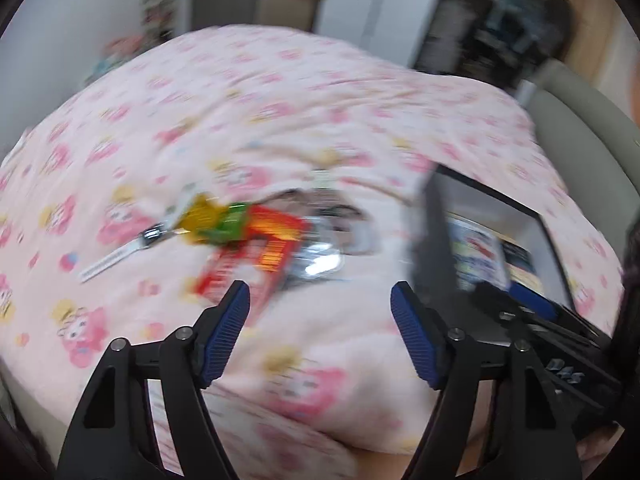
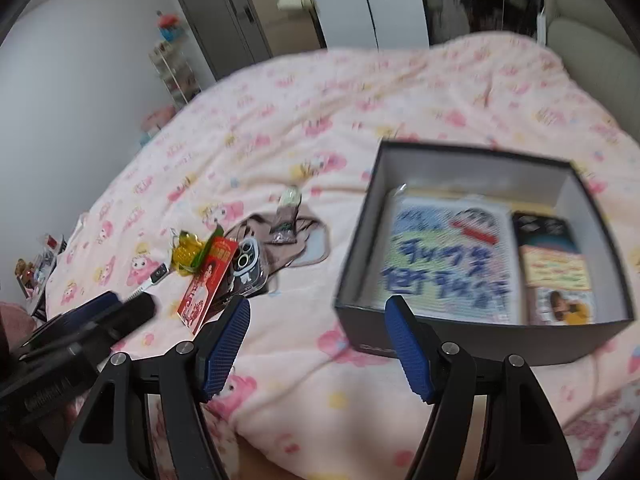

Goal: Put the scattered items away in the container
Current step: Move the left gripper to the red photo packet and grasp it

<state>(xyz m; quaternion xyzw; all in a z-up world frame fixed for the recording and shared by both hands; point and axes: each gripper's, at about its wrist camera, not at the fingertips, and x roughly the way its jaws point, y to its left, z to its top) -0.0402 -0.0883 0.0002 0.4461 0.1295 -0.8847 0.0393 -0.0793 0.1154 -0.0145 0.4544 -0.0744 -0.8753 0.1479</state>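
Note:
A dark open box (image 2: 472, 336) sits on the pink bed cover at the right; inside lie a large blue-lettered packet (image 2: 448, 260) and small cards (image 2: 556, 276). It also shows in the left wrist view (image 1: 436, 236). Left of it lies a pile: a red packet (image 2: 206, 280), a yellow-green wrapper (image 2: 188, 254), a phone in a clear case (image 2: 248, 268), a white strap (image 2: 150, 280), a beige pouch (image 2: 292, 240). In the left wrist view the red packet (image 1: 256, 256) lies just ahead. My left gripper (image 1: 320, 304) is open and empty. My right gripper (image 2: 316, 320) is open and empty near the box's front left corner.
The pink patterned bed cover (image 2: 320, 128) fills both views. A grey cabinet (image 2: 224, 20) and shelves (image 2: 172, 68) stand beyond the bed at the back left. A beige headboard (image 2: 588, 20) is at the far right. The other gripper's body (image 2: 80, 328) shows at lower left.

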